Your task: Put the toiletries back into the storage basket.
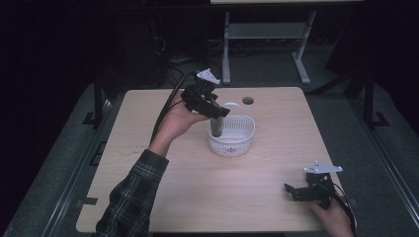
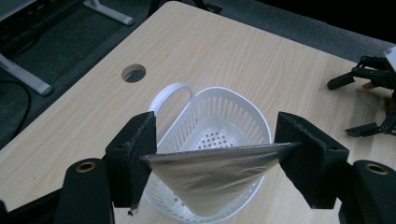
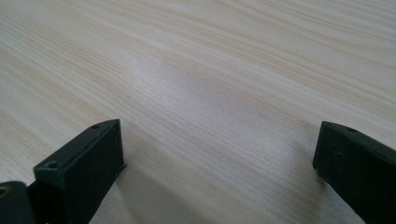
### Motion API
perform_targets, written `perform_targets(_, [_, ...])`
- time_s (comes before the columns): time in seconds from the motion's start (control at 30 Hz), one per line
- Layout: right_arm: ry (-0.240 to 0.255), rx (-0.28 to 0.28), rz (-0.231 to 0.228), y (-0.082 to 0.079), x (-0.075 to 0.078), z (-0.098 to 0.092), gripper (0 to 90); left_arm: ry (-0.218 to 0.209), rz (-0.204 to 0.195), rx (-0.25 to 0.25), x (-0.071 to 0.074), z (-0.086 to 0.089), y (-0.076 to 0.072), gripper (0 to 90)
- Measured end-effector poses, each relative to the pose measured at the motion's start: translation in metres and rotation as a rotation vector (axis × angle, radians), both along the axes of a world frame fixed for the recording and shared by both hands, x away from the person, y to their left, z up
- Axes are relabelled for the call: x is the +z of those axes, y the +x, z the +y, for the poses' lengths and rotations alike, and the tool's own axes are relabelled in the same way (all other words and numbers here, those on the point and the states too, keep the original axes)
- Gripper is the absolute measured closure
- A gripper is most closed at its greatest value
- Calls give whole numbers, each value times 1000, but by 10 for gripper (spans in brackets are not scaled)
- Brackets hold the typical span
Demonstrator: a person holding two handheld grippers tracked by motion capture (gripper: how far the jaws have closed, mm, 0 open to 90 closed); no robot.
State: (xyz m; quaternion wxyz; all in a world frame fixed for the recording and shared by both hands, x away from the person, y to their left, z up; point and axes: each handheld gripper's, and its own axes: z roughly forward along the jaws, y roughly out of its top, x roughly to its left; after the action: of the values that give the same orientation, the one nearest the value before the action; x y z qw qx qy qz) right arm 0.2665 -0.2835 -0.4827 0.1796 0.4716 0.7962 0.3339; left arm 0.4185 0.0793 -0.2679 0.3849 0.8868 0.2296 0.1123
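Note:
A flat silver-grey pouch [image 2: 210,175] hangs with its top edge clamped between the pads of my left gripper [image 2: 215,151], which is shut on it. The pouch tapers downward, and its lower end dips into a white slotted plastic basket [image 2: 254,114] with a loop handle. In the high view the left gripper [image 1: 217,111] sits over the basket's [image 1: 237,143] left rim at mid-table, with the pouch [image 1: 216,126] dark below it. My right gripper [image 1: 296,190] rests low at the table's near right corner, open, with only bare wood between its jaws [image 3: 219,154].
The light wooden table [image 1: 197,187] has a round cable hole [image 1: 248,100] behind the basket. A metal desk frame [image 1: 267,34] and cables stand on the dark floor beyond the far edge. The right gripper [image 2: 355,106] shows at the far right of the left gripper view.

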Motion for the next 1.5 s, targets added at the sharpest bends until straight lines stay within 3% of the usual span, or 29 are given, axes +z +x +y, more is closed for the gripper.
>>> perform_targets(1.5, [-2, 0, -1, 0, 0, 0, 13, 66, 56, 29, -61, -12, 15, 301])
